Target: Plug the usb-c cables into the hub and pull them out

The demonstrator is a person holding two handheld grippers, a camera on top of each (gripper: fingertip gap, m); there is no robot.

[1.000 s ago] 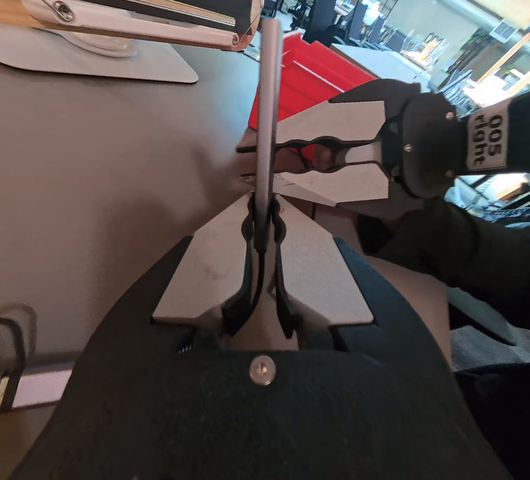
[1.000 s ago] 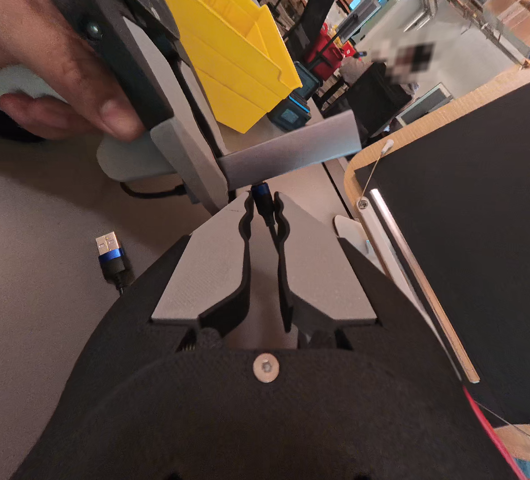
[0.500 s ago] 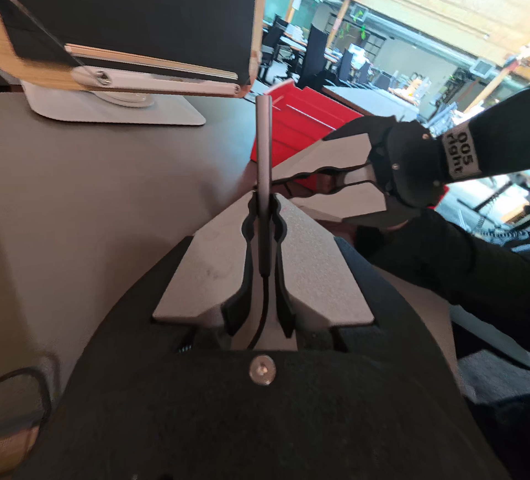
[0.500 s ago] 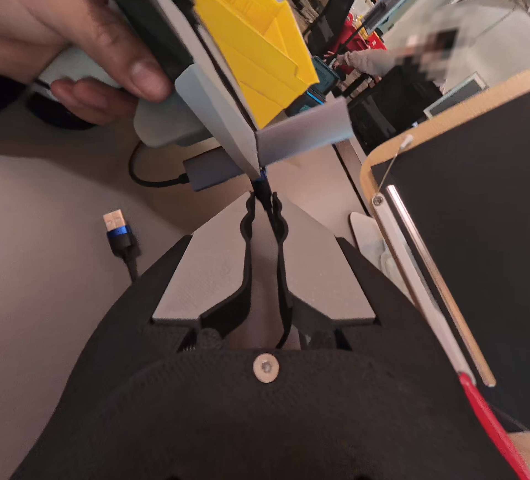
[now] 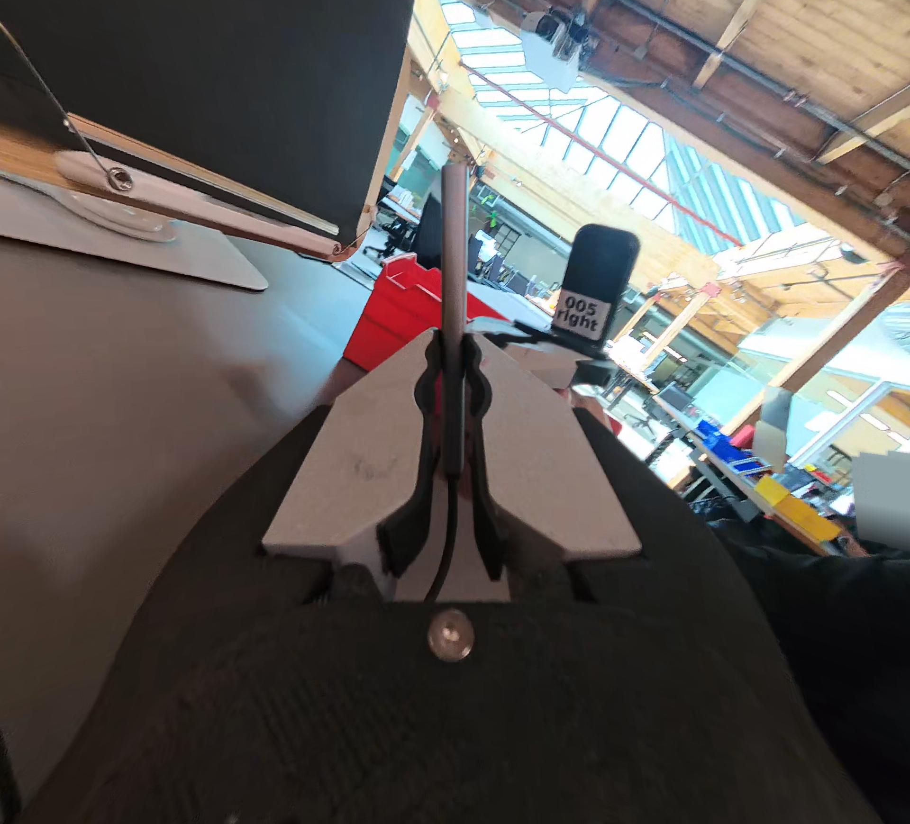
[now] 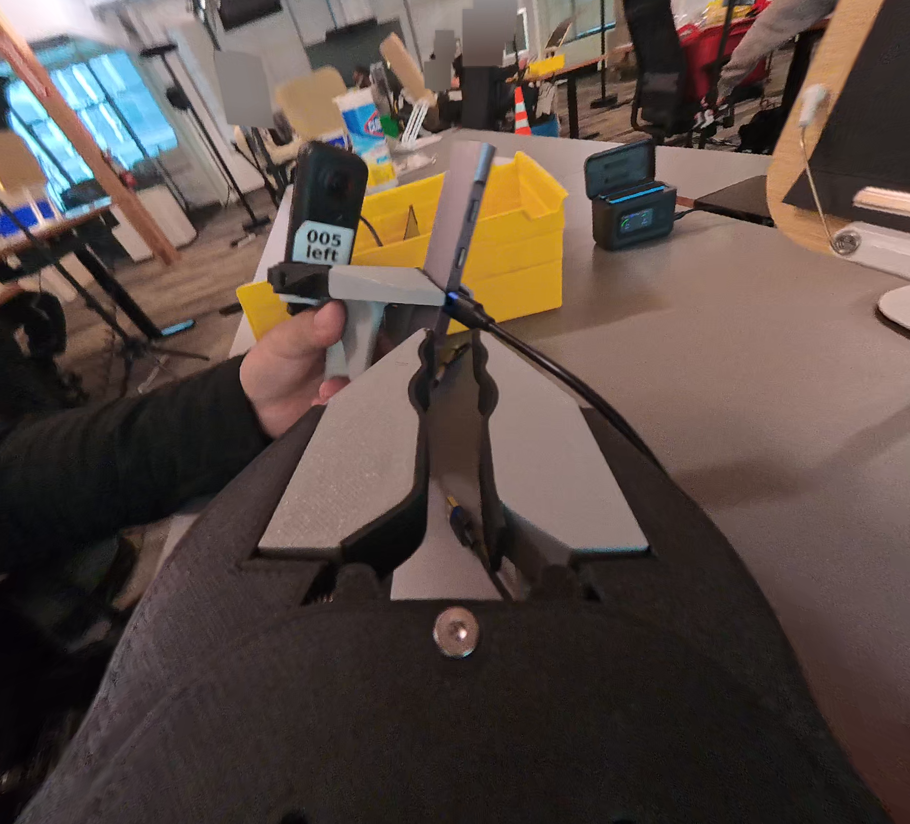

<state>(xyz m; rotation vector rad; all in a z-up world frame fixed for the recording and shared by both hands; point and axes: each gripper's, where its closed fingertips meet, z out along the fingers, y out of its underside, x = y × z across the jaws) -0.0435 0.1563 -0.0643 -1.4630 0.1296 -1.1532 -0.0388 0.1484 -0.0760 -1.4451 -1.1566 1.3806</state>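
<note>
My left gripper (image 5: 453, 352) is shut on the thin grey hub (image 5: 454, 254) and holds it upright, edge-on, above the table; the hub's own black lead runs back between the jaws. In the right wrist view the hub (image 6: 465, 214) stands tilted in the left gripper (image 6: 438, 296), held by a person's hand. A black USB-C cable (image 6: 556, 377) with a blue-lit plug (image 6: 463, 305) sits in the hub's side and trails right over my right finger. My right gripper (image 6: 450, 357) is partly open just below that plug and holds nothing. It shows behind the hub in the left wrist view (image 5: 536, 347).
A yellow bin (image 6: 522, 234) and a black charging case (image 6: 628, 204) stand on the grey table (image 6: 714, 357) beyond the hub. A blue USB-A plug (image 6: 460, 517) lies on the table under my right jaws. A red bin (image 5: 394, 318), a monitor foot (image 5: 162, 254) and a black board (image 5: 221, 37) are at left. My left and right fingertips are right by each other.
My right gripper has let go of the cable plug and drawn back and swung round; the plug stays in the hub. My left gripper has lifted and tilted the hub upward.
</note>
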